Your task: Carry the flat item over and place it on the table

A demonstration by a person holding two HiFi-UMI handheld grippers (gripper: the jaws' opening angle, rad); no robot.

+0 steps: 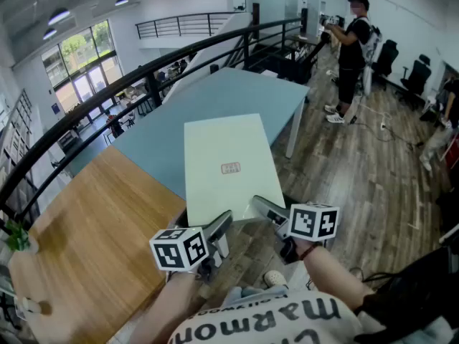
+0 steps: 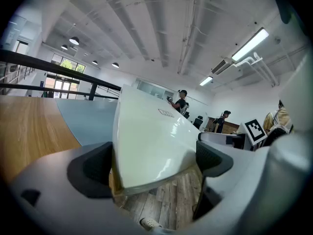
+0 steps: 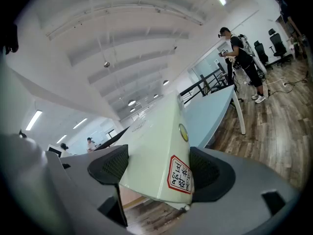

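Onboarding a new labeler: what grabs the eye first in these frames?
A flat pale-green box hangs mid-frame, its near corners clamped in the jaws of the left gripper and right gripper. Beyond it lies a blue table beside a wooden table; a person stands top right.

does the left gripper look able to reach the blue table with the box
Probably yes: the left gripper and right gripper clamp the box by its near end; its far end overhangs the blue table.
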